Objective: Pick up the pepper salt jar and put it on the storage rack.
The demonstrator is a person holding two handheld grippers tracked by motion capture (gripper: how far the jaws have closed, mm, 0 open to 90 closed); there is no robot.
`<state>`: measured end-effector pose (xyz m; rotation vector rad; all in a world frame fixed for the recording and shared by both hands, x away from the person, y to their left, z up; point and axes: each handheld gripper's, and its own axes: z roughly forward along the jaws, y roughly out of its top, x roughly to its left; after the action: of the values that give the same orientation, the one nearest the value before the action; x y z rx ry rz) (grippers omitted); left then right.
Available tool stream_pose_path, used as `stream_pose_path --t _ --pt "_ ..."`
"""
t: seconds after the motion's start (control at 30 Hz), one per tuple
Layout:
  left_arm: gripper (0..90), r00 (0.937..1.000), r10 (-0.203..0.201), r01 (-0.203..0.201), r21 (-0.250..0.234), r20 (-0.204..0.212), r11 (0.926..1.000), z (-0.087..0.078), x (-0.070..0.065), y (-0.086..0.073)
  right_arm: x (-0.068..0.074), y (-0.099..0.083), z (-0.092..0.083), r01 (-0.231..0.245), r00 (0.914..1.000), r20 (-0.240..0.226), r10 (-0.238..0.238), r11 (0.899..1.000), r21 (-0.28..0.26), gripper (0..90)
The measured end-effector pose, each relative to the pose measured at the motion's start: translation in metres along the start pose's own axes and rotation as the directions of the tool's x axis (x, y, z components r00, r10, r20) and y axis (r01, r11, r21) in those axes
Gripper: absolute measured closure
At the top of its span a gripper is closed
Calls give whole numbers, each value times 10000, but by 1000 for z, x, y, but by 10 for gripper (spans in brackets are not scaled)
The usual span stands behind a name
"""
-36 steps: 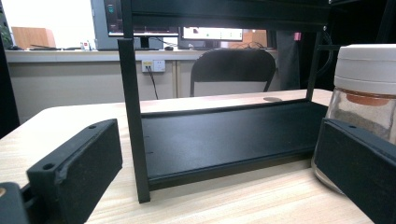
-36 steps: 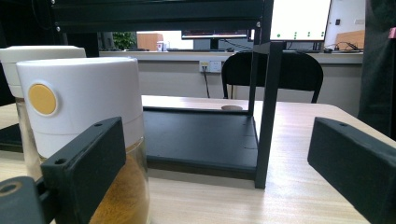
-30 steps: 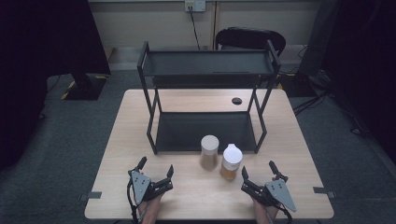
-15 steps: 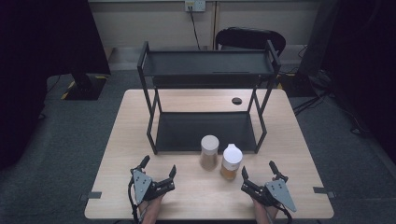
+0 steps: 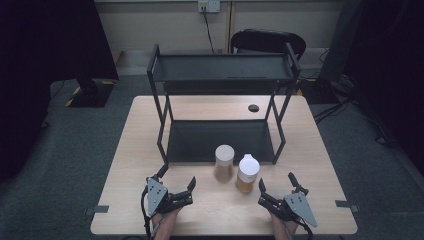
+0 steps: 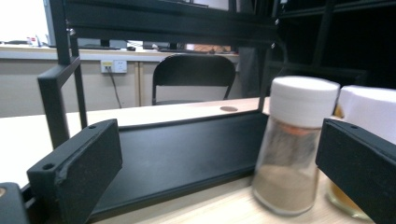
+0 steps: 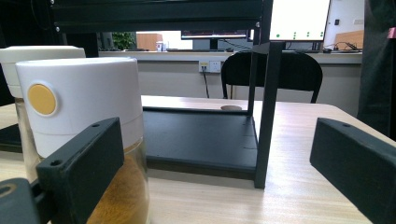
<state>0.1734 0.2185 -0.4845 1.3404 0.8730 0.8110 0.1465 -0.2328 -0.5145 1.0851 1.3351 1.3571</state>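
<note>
Nearest us, we hold the left gripper (image 5: 176, 186) and the right gripper (image 5: 278, 189) low over the near edge of the table (image 5: 130, 150), both with jaws spread wide and empty. Just beyond them, two spice jars stand side by side, almost touching: the brown-powder jar (image 5: 224, 163) on the left, the orange-powder jar (image 5: 247, 173) on the right. Farther off stands the black two-tier rack (image 5: 220, 70), its lower shelf (image 5: 215, 141) bare. We judge the risk to be crowding: closing on one jar could nudge its neighbour over, and a tall jar lifted carelessly could strike the rack's post (image 7: 262, 116).
</note>
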Motion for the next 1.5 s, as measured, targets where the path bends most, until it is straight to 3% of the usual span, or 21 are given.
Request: stream_pose_path --t 0.4,0.7,0.97,1.07,1.37,1.5 --pt "0 9955 243 -218 -282 916 9994 13 -2 21 0 0 0 -5 10000 -9 5 10000 -1 16" --pt "0 9871 188 -169 -134 1588 9998 33 -4 27 -1 0 0 -8 10000 -78 8 10000 3 16" --pt "0 9809 273 -269 -50 1925 9996 50 -8 33 -1 0 0 -7 10000 -82 7 10000 8 16" --pt "0 9752 263 -253 -77 2200 9997 58 -8 35 -1 0 0 -6 10000 -91 6 10000 9 15" --pt "0 9700 352 -400 150 2406 9991 79 -15 32 -1 0 0 0 10000 -92 0 10000 5 16" --pt "0 9706 307 -371 223 2389 9991 86 -17 28 -2 0 0 -1 9999 -111 1 10000 2 16"
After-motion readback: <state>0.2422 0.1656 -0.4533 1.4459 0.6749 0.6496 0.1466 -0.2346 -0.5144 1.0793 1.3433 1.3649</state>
